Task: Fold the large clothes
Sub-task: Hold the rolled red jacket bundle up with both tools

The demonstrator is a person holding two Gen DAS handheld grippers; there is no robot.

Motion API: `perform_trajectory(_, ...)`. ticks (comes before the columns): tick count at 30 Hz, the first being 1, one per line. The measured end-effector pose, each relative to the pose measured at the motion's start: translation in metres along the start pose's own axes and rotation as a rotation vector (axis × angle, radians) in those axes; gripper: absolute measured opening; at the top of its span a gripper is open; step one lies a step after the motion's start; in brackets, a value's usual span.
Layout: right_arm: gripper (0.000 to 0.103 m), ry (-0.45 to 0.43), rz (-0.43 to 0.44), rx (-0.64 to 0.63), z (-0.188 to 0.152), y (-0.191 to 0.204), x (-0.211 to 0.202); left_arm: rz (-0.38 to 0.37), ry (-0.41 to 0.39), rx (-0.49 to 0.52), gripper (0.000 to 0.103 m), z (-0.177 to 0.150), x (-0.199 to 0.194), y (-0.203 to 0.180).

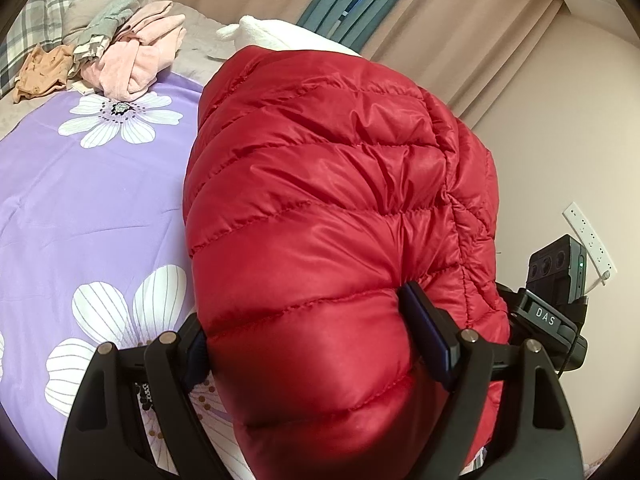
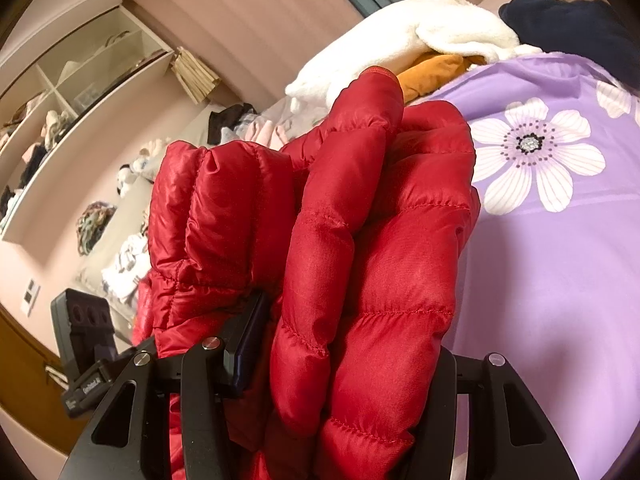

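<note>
A red quilted down jacket (image 1: 320,184) fills the middle of the left wrist view, bunched and lifted over the purple flowered bedspread (image 1: 92,208). My left gripper (image 1: 308,344) is shut on a thick fold of it; the jacket bulges between the two fingers. In the right wrist view the same jacket (image 2: 360,240) stands up in puffy folds. My right gripper (image 2: 344,356) is shut on a bundle of it, with the left finger pad (image 2: 250,344) pressed into the fabric and the right finger hidden behind it. The bedspread (image 2: 560,260) lies to the right.
A pile of pink, grey and plaid clothes (image 1: 120,52) lies at the far left of the bed. White fleece (image 2: 400,40), an orange garment (image 2: 432,72) and a dark navy one (image 2: 568,24) lie beyond the jacket. Shelves (image 2: 72,92) stand along the wall.
</note>
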State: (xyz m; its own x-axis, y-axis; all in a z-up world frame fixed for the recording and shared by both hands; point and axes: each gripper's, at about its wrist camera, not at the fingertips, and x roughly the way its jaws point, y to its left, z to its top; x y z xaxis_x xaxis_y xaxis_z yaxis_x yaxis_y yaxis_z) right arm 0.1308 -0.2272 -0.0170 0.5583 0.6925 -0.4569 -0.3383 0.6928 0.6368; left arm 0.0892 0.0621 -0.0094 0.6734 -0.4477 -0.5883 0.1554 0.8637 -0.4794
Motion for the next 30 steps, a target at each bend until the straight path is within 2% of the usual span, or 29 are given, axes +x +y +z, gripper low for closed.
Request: perform_trajectory(30,0.054,0.026,-0.019,0.026,0.001,0.0,0.021,0.016,0.035,-0.022,0.084,0.007,0.025,0.019)
